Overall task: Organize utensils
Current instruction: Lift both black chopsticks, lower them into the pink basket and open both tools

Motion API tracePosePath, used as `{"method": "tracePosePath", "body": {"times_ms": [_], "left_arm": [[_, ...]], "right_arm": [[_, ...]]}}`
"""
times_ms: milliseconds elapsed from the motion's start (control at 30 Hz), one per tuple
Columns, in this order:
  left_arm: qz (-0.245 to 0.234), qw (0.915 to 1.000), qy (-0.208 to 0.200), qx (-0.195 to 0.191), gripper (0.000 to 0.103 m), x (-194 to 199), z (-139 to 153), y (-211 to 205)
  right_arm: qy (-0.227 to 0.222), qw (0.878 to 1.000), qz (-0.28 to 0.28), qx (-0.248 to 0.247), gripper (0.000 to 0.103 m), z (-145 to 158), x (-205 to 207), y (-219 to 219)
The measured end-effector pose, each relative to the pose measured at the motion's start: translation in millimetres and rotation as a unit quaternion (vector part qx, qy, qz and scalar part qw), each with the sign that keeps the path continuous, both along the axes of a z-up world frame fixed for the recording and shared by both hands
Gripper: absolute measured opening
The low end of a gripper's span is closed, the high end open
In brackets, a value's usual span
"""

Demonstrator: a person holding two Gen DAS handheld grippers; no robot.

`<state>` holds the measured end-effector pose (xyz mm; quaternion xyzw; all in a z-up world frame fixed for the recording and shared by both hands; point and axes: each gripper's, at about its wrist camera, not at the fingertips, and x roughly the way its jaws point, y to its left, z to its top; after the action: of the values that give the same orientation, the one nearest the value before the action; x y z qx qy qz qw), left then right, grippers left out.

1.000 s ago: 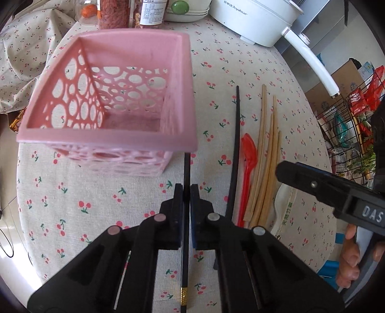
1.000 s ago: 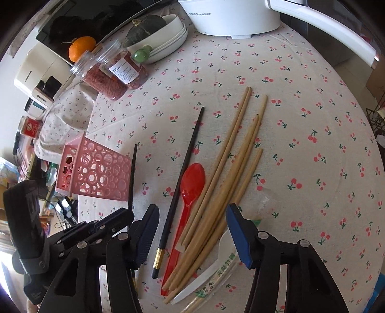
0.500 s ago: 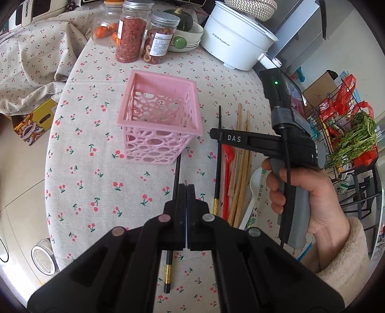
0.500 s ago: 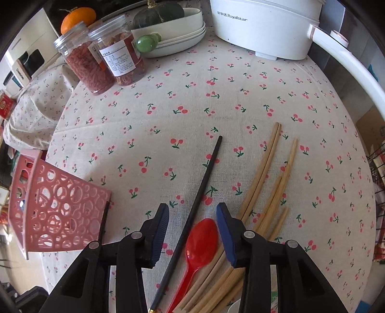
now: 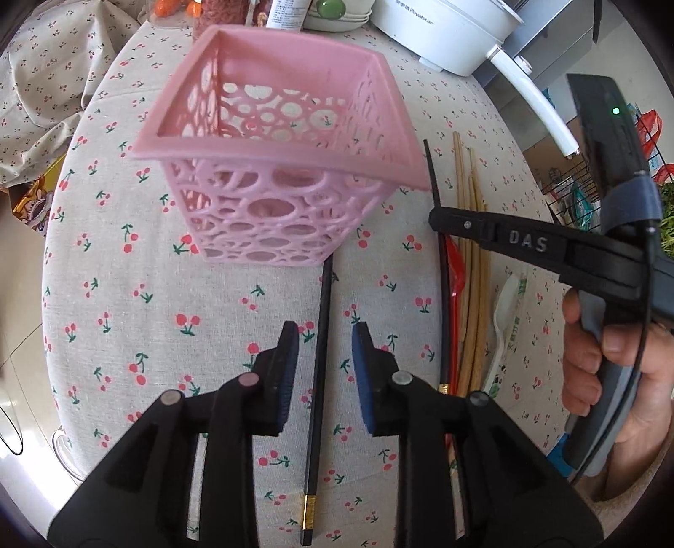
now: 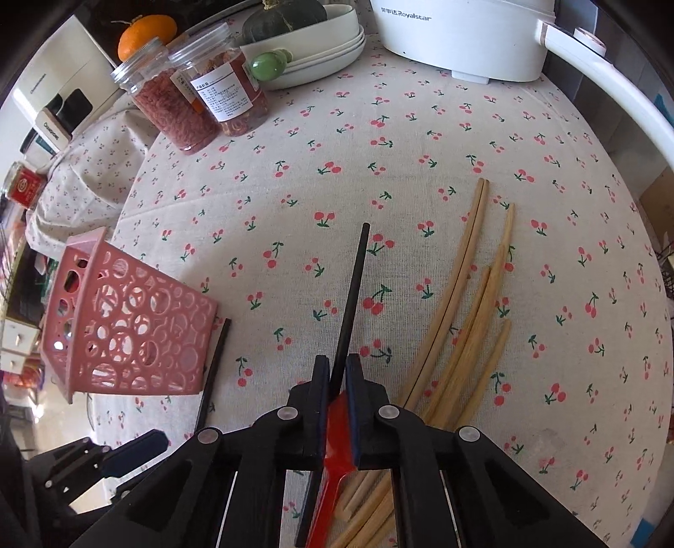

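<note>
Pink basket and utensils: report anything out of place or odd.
The pink basket stands upright but holds no utensils. One black chopstick lies on the cloth between the opening left tongs, its tip at the basket's base. Its mate is clamped in the right tongs, apart from it.

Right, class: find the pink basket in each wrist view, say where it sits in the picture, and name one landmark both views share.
Left wrist view: the pink basket fills the upper centre, ahead of the opening left gripper, open top showing.
Right wrist view: the pink basket sits at the left edge, seen from the side.
Shared landmark: the white cooker along the top of both.
</note>
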<state>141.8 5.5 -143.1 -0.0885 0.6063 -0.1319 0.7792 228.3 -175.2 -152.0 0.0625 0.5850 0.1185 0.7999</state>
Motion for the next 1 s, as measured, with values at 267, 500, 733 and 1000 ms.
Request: {"method": "tracePosePath", "body": {"times_ms": [267,500,733,1000], "left_arm": [[-0.036,0.9954,0.002,0.088,0.007,-2,-8,-30],[-0.049,0.9954,-0.033,0.076,0.006,-33,14,-38],[-0.057,0.9920,-0.108,0.033,0.006,-75,67,-29],[-0.024,0.9762,-0.215,-0.009,0.006,-68,129,-7]], "right_arm": [[-0.046,0.998,0.012,0.037,0.007,40,-33,-20],[-0.097,0.993,0.025,0.067,0.007,75,-68,-33],[-0.155,0.984,0.041,0.083,0.006,111,-101,-38],[-0.244,0.964,0.071,0.076,0.006,157,-132,-24]]}}
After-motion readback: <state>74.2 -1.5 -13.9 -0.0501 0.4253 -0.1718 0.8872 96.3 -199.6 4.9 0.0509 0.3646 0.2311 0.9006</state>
